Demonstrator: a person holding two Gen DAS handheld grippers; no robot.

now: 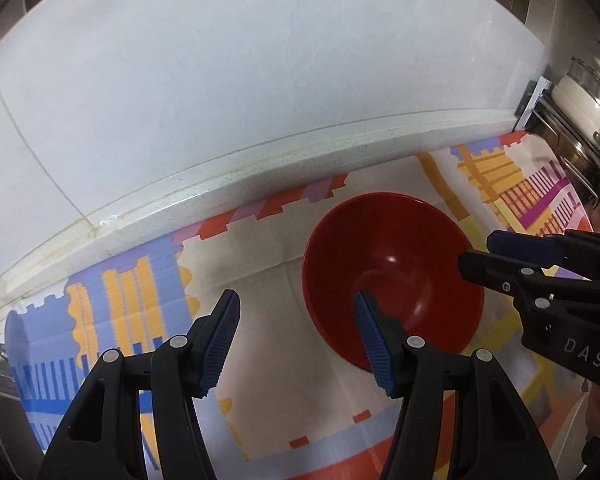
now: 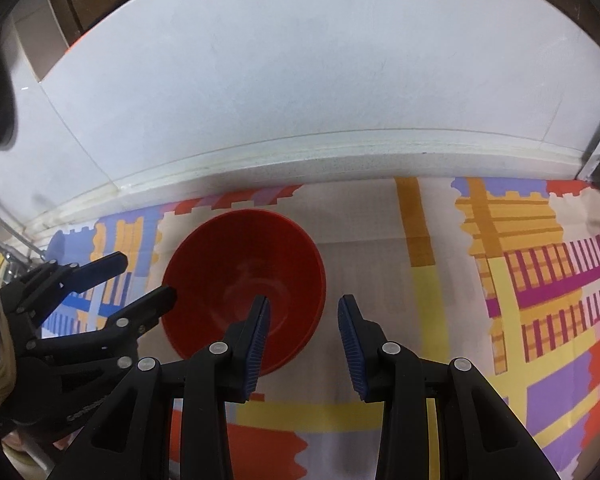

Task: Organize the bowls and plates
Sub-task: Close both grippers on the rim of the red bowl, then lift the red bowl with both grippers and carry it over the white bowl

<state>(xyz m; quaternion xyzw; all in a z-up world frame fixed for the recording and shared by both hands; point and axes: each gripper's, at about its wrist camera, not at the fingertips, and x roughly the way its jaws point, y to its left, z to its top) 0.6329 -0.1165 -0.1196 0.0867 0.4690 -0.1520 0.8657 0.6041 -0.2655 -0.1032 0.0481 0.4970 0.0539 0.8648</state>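
in the left wrist view a red bowl (image 1: 392,280) sits upright right of centre on a patterned cloth (image 1: 260,280) that covers the counter, its inside glossy with one small highlight. the left gripper (image 1: 296,312) fills the lower middle of the frame, jaws spread with nothing between the blue pads; the pad on the right overlaps the bowl's near rim in the picture, but whether it touches cannot be told. the right gripper (image 1: 476,250) comes in from the right edge, its tips over the bowl's right rim, jaws parted a little, nothing seen pinched. in the right wrist view the bowl (image 2: 244,276) lies left of centre, and what looks like a second red rim shows under its right edge. here the right gripper (image 2: 302,316) stands at lower centre, jaws apart and empty, the left pad in front of the bowl. the left gripper (image 2: 146,278) reaches in from the left edge, jaws apart, the lower tip at the bowl's left rim. a pale wall (image 2: 300,80) rises behind the counter's back edge.
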